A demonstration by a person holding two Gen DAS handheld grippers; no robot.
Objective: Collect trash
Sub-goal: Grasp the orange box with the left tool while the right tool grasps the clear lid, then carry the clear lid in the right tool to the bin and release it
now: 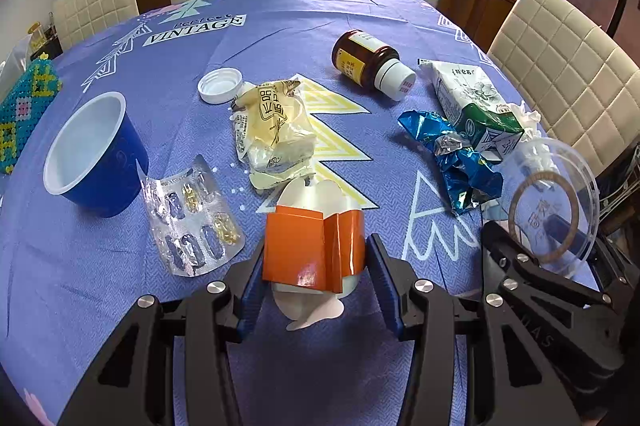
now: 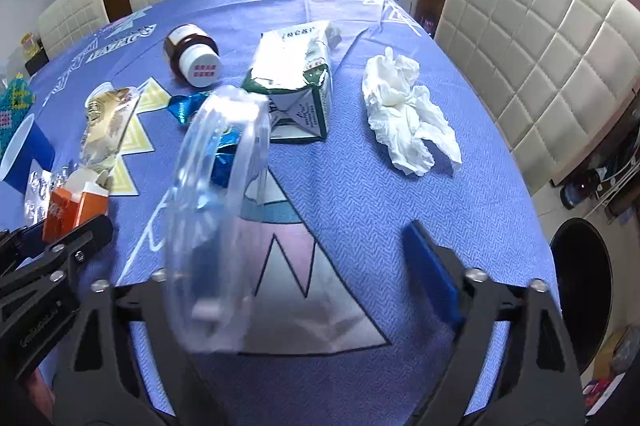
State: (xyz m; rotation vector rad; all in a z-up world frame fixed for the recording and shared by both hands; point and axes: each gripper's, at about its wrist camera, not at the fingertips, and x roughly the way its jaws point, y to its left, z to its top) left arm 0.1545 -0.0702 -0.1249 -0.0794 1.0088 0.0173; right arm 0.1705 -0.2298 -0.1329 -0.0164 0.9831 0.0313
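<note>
The orange box (image 1: 314, 250) sits pinched between the left gripper (image 1: 314, 266) pads. The right gripper (image 2: 320, 266) gapes wide, a clear lid (image 2: 218, 209) leaning on its left finger. Blister pack (image 1: 192, 222), blue cup (image 1: 94, 153), yellow wrapper (image 1: 272, 129), foil (image 1: 456, 153), carton (image 2: 296, 81) and tissue (image 2: 404, 105) crowd the table (image 1: 280, 25).

The blue patterned tablecloth (image 1: 280, 25) on the worktop carries a white banner near its far edge reading "VINTAGE" (image 1: 194, 30). The crumpled yellow plastic wrapper (image 1: 272, 125), brown glass bottle (image 1: 366, 59) and green-and-white carton (image 1: 472, 101) bear Chinese print too small to read.
</note>
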